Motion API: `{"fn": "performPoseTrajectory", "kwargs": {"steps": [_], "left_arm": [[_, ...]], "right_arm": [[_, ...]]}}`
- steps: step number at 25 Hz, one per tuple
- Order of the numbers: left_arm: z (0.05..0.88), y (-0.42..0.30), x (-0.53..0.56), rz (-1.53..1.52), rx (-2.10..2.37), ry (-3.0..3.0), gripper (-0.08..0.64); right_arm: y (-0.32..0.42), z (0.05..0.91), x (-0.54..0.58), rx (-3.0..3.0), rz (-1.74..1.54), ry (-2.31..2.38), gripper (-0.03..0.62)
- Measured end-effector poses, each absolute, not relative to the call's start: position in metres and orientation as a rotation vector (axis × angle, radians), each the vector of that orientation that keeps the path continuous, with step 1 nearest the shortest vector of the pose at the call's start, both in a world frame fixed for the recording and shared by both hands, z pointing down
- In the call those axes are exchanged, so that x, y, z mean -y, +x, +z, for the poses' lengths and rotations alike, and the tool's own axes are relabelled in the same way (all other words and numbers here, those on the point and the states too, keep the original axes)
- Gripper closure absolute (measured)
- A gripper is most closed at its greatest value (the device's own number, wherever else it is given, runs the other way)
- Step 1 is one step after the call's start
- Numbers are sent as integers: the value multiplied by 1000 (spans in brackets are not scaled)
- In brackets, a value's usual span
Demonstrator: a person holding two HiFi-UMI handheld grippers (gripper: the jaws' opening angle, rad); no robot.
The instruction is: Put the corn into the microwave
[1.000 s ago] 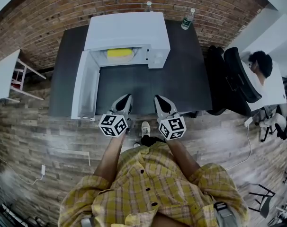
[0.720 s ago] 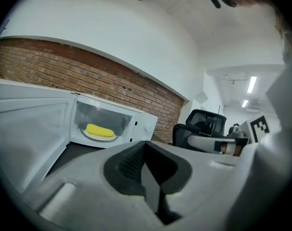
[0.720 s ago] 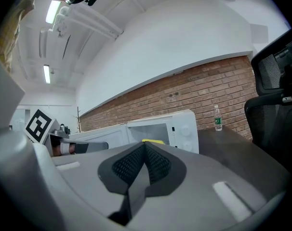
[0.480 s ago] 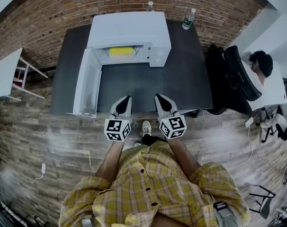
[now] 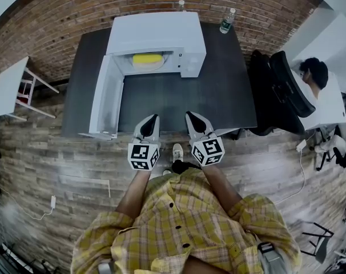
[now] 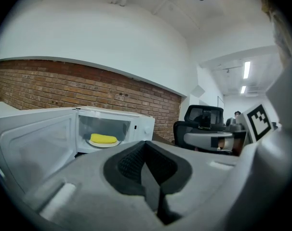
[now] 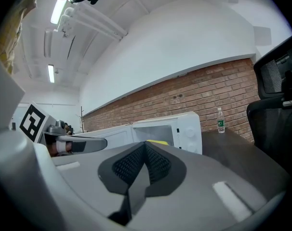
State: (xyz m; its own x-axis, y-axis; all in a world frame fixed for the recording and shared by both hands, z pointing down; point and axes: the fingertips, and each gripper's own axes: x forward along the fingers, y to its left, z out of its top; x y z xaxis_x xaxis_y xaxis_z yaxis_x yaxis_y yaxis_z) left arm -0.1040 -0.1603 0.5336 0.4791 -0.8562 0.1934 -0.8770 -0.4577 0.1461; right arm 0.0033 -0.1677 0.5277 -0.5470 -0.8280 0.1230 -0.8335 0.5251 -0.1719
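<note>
The yellow corn (image 5: 147, 59) lies on a white plate inside the white microwave (image 5: 156, 32), whose door (image 5: 103, 99) hangs open to the left. The left gripper view shows the corn (image 6: 103, 138) inside the microwave's (image 6: 136, 124) cavity. A sliver of the corn (image 7: 158, 141) shows in the right gripper view, inside the microwave (image 7: 182, 124). My left gripper (image 5: 151, 121) and right gripper (image 5: 192, 119) hover side by side at the dark table's near edge, well short of the microwave. Both are shut with nothing between the jaws.
The dark table (image 5: 224, 90) carries two water bottles (image 5: 224, 21) at its back, by the brick wall. A black office chair (image 5: 284, 93) and a seated person (image 5: 316, 76) are on the right. A small white table (image 5: 7, 87) stands to the left.
My left gripper has shifted a little to the right and rolled upright. The right gripper has stayed put. The corn rests in the open microwave throughout.
</note>
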Motion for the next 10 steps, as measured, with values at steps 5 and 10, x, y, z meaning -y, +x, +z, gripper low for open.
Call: {"fn": "performPoseTrajectory", "kwargs": {"steps": [5, 10], "left_arm": [[531, -104, 155, 143, 1507, 2505, 563], [528, -101, 152, 154, 1519, 2517, 563]], "right_arm": [[2, 527, 161, 2720, 312, 1475, 592], [3, 525, 158, 2722, 300, 1474, 592]]}}
